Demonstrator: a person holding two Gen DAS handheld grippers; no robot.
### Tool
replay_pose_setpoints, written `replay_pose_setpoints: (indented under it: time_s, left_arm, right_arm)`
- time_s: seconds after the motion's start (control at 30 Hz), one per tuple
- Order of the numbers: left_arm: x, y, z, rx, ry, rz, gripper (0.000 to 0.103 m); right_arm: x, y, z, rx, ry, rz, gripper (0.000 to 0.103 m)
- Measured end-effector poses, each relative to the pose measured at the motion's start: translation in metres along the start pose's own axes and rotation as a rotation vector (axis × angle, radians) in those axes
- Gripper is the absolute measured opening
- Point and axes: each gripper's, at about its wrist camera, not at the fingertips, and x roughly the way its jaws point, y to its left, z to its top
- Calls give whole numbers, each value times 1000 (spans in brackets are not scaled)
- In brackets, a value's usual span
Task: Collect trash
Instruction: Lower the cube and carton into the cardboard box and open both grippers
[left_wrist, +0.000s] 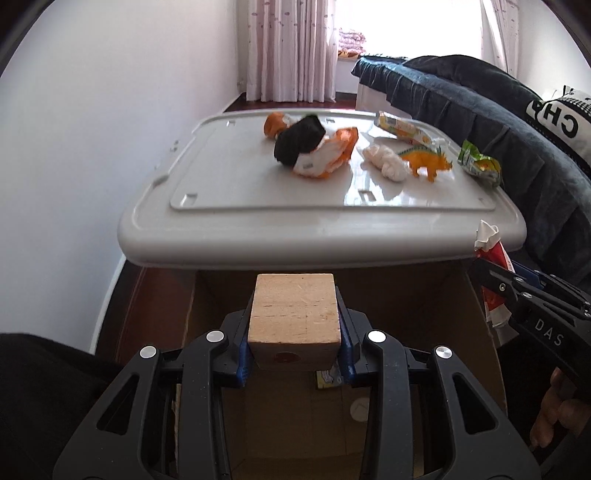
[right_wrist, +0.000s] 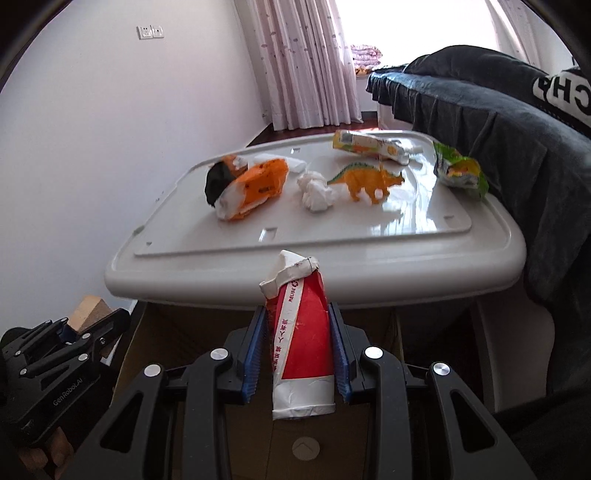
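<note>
The left gripper (left_wrist: 294, 345) is clamped on a wooden block (left_wrist: 294, 321), and the right gripper (right_wrist: 297, 354) is clamped on a flattened red carton (right_wrist: 300, 339). Both hang low in frame over the cardboard box (left_wrist: 406, 306), probably for dropping. Only the right view shows the wall socket (right_wrist: 150, 31), upper left.

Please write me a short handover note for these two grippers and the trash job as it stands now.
Left gripper: shut on a wooden block, held over the open cardboard box.
Right gripper: shut on a crushed red and white carton, also above the box.
On the white lid: orange wrapper bundle, tissue wad, yellow carton, green packet, toy dinosaur.
Done: two items picked up; something small already lies in the box.
Left: drop both, then collect the remaining trash. The dinosaur is probably not trash.
</note>
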Motion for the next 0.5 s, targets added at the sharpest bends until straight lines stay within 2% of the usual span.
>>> replay_pose_setpoints:
  time_s: [0.13, 0.27, 0.4, 0.5]
  left_arm:
    - [29, -1, -27, 17, 146, -4, 34]
    - [63, 2, -43, 21, 257, 24, 34]
    - [87, 12, -50, -26, 320, 56, 34]
    - [92, 15, -50, -30, 326, 67, 34]
  right_arm:
    - [12, 7, -28, 4, 109, 11, 33]
    - [29, 11, -33, -28, 169, -26, 33]
    - [50, 4, -36, 6, 223, -63, 33]
    - [61, 4, -38, 7, 250, -93, 33]
